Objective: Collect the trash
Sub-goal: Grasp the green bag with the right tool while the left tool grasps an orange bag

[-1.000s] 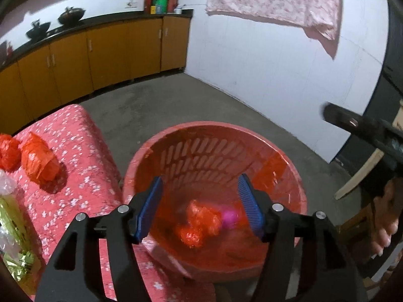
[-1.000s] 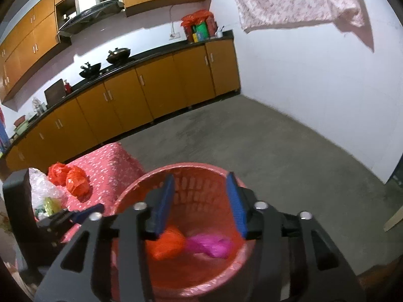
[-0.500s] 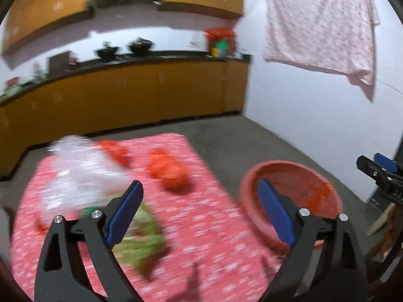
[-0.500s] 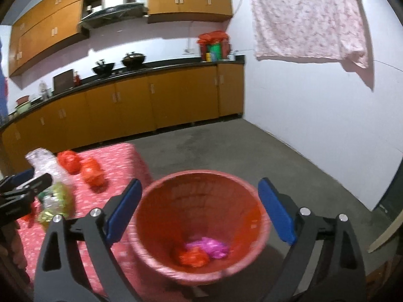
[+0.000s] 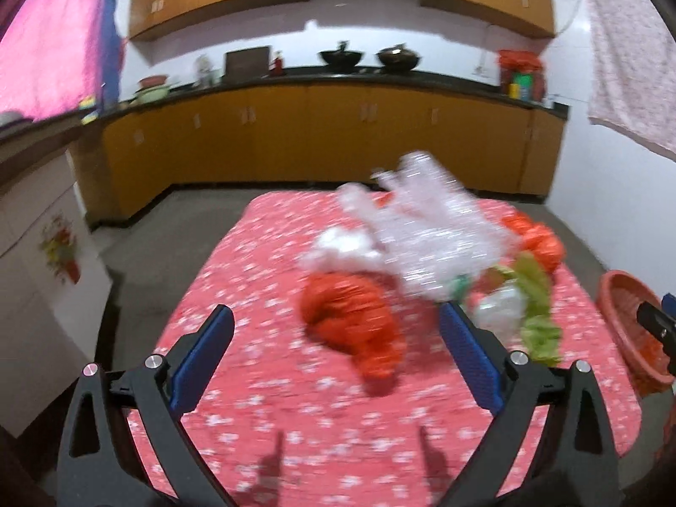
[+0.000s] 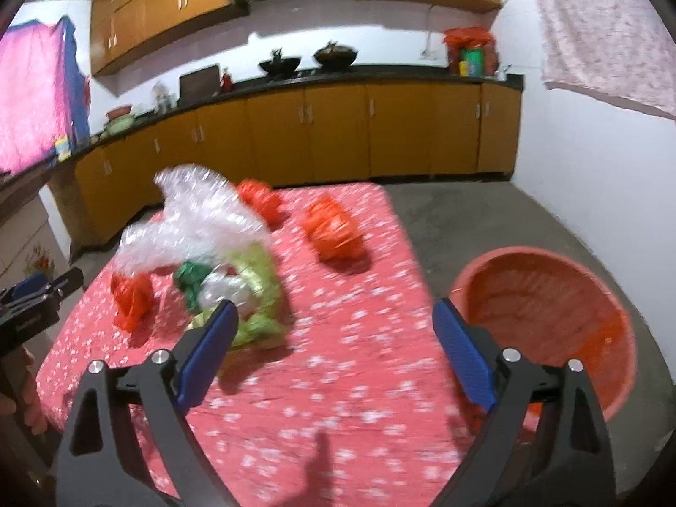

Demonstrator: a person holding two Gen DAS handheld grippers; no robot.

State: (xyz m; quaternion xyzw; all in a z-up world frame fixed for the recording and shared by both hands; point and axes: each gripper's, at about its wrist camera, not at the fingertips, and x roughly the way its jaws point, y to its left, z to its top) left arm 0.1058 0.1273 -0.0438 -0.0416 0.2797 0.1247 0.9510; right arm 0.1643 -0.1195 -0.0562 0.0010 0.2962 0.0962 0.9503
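Trash lies on a table under a red flowered cloth (image 5: 253, 380): a crumpled orange bag (image 5: 355, 325), clear plastic wrap (image 5: 426, 236), a green wrapper (image 5: 536, 295) and more orange bags (image 6: 333, 228). My left gripper (image 5: 336, 312) hovers above the cloth just short of the near orange bag; its jaws are opening and hold nothing. My right gripper (image 6: 334, 307) hangs over the cloth between the green wrapper (image 6: 253, 295) and the red basket (image 6: 528, 251); its jaws stand wide, closing slightly, with nothing between them.
The red basket stands on the floor beside the table's right edge. Yellow cabinets (image 6: 338, 126) with a dark counter line the back wall. A white wall with a hung cloth (image 6: 612, 29) lies to the right. Grey floor surrounds the table.
Both grippers swung left from above the basket to over the table. Both jaws spread wide. The orange and pink trash seen between them earlier stayed in the basket.
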